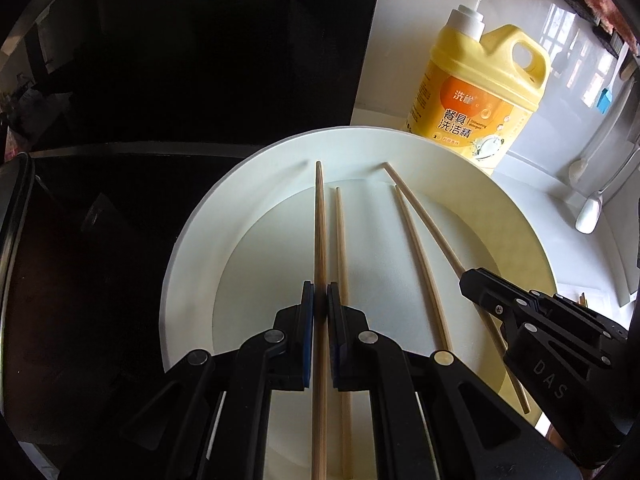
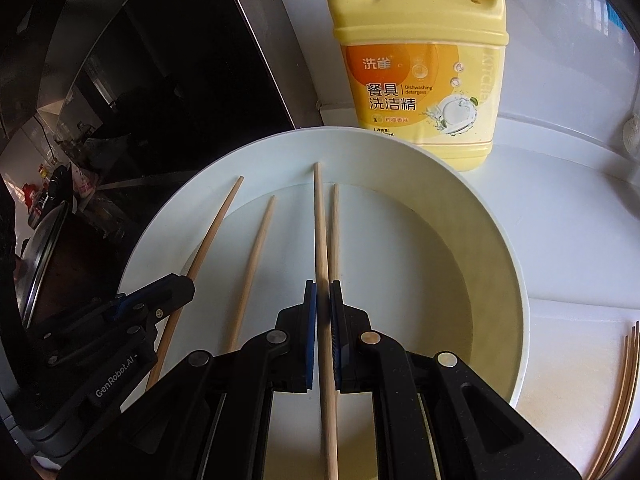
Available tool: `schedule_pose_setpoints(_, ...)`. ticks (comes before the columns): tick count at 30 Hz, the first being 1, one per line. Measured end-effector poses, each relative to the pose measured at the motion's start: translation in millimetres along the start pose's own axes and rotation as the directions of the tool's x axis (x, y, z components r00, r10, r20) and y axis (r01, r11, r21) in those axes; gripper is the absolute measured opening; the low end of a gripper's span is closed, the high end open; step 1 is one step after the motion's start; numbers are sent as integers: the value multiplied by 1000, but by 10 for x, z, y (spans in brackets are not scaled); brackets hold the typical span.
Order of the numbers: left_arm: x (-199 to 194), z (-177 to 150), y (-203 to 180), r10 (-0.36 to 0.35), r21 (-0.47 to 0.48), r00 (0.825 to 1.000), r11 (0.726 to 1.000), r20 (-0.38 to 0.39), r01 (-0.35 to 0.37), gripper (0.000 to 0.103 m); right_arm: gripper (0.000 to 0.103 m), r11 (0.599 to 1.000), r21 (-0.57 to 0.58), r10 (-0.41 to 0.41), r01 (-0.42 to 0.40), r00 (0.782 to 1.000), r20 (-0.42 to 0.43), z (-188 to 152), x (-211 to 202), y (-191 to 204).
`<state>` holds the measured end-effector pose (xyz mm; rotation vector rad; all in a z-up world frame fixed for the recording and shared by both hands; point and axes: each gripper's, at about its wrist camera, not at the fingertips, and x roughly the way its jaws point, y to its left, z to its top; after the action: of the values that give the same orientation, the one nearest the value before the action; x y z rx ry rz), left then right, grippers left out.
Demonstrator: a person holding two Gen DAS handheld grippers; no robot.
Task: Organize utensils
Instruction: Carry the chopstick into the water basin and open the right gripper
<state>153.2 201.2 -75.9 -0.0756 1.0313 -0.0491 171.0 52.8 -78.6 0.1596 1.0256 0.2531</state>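
A white plate (image 1: 280,184) holds several wooden chopsticks. My left gripper (image 1: 320,300) is shut on one chopstick (image 1: 320,232) that points forward over the plate; a second chopstick (image 1: 341,240) lies just right of it. My right gripper (image 2: 323,300) is shut on another chopstick (image 2: 320,232), with a loose one (image 2: 335,232) beside it. The right gripper shows in the left wrist view (image 1: 472,284), closed on the rightmost chopstick (image 1: 424,208). The left gripper shows in the right wrist view (image 2: 180,284) on the leftmost chopstick (image 2: 216,224). Another loose chopstick (image 2: 256,256) lies between them.
A yellow dish-detergent jug (image 1: 476,92) stands behind the plate on the white counter (image 2: 560,240). A dark stove top (image 1: 120,200) lies to the left. Several more chopsticks (image 2: 624,392) lie on the counter at right. White utensils (image 1: 590,212) hang at far right.
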Motion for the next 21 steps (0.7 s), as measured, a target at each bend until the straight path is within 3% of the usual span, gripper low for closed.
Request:
schedule_pose_setpoints(13,122,-36,3,9,-5,999,1000,-53,-9,9,7,999,31,-9,11,998,-61,-27,89,-27)
schedule_pose_setpoints(16,65,-41,3,20,-6,999,1000,-34,-20,31,7,999,38,-16,18,999,-49,-19,48,-40)
schedule_pose_setpoints(17,37,-42,4,26,-7,999,1000,-24,-26,46,7,999,38,-21,22,999,-44,-21,28,-41)
schedule_pose_setpoints(18,6,-44,9,31,-9,999,999,-11,-31,54,7,999,38,-24,25,999,-39,-23,6,-42)
schedule_pose_setpoints(21,-57,-46,17,36,-7,999,999,2,-36,54,7,999,41,-29,30,999,-29,-33,-46,-54)
